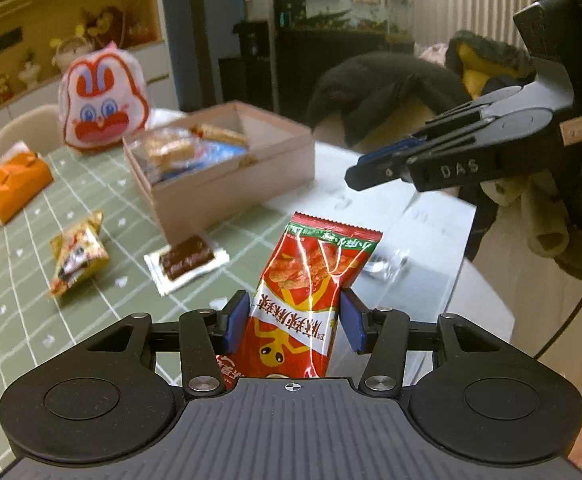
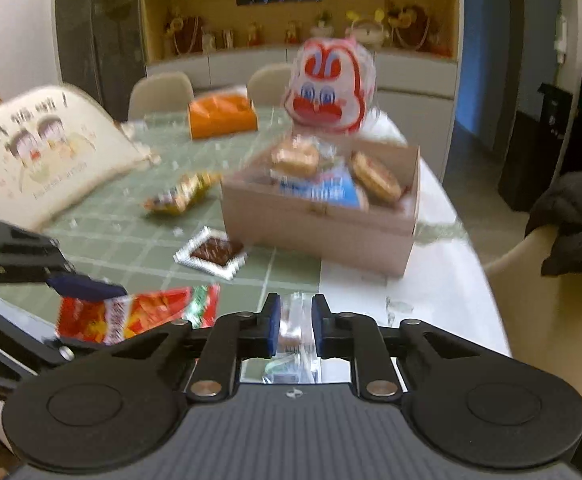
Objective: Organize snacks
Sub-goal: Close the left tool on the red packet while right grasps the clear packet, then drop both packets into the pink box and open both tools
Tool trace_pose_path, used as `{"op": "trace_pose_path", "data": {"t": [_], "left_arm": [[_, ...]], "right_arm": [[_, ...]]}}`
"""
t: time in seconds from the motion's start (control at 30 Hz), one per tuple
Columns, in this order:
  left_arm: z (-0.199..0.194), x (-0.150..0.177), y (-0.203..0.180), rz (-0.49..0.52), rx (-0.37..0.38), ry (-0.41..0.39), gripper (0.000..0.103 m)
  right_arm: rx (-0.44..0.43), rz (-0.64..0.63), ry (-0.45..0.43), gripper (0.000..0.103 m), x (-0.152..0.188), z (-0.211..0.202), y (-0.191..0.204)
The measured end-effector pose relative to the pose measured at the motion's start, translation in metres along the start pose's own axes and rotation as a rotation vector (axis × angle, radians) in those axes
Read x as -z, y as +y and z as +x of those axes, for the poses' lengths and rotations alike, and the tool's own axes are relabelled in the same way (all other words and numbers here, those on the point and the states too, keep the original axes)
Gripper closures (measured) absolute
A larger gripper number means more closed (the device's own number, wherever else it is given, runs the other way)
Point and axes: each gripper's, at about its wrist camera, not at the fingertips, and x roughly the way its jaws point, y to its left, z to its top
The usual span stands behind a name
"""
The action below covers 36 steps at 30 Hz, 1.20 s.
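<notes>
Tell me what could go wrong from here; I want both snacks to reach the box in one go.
1. The left gripper holds the red snack packet by its lower half; the tall, glossy bag may flop or slip.
2. The right gripper seems to pinch a clear-wrapped snack; motion blur hides how firm that grip is.
3. The box already looks crowded with pastries, so new packets might sit proud or slide off.

The snack packet (image 1: 311,300) is red with a green top band, white lettering and a yellow cartoon figure. The box (image 1: 227,184) is plain pale pink-beige. The cloth (image 1: 91,312) over the desk is sage green with a white grid. A yellow packet (image 1: 77,258) has red print; the white-edged wrapper (image 1: 187,262) shows a dark brown centre. The tissue box (image 1: 15,188) is orange — the bag (image 1: 103,104) white with a red cartoon face.
</notes>
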Motion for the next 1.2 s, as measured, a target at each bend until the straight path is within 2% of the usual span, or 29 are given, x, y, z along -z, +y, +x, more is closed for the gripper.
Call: {"op": "trace_pose_path", "data": {"t": [0.1, 0.17, 0.23, 0.3, 0.43, 0.6, 0.7, 0.87, 0.97, 1.1, 1.2], "left_arm": [[-0.009, -0.006, 0.006, -0.019, -0.024, -0.041, 0.048], [-0.014, -0.007, 0.015, -0.056, -0.037, -0.061, 0.048], [-0.018, -0.005, 0.027, -0.118, -0.052, -0.080, 0.048], [-0.019, 0.000, 0.036, -0.172, -0.062, -0.092, 0.048], [-0.018, 0.008, 0.052, -0.261, -0.093, -0.090, 0.048], [-0.015, 0.013, 0.060, -0.293, -0.099, -0.071, 0.048], [-0.015, 0.012, 0.059, -0.288, -0.095, -0.065, 0.048], [-0.012, 0.003, 0.057, -0.277, -0.075, -0.073, 0.048], [-0.019, -0.022, 0.060, -0.254, -0.065, -0.119, 0.048], [-0.032, -0.078, 0.067, -0.172, -0.099, -0.256, 0.048], [-0.010, -0.117, 0.079, -0.155, -0.065, -0.249, 0.047]], "right_arm": [[-0.003, -0.019, -0.024, 0.086, -0.012, -0.010, 0.001], [0.030, -0.053, -0.028, 0.079, -0.015, -0.010, 0.003], [0.039, -0.059, 0.005, 0.052, -0.010, 0.002, 0.000], [0.043, -0.046, 0.036, 0.045, 0.000, 0.018, -0.001], [0.035, -0.021, 0.095, 0.045, 0.020, 0.050, 0.001], [0.044, -0.017, 0.122, 0.046, 0.025, 0.074, 0.007], [0.029, -0.056, 0.127, 0.065, 0.023, 0.071, 0.013], [0.012, -0.076, 0.072, 0.067, 0.013, 0.047, 0.015], [0.006, -0.048, 0.006, 0.067, -0.003, 0.024, 0.007], [0.015, -0.020, -0.132, 0.067, -0.057, -0.012, -0.008], [0.058, 0.022, -0.210, 0.067, -0.105, -0.021, -0.027]]}}
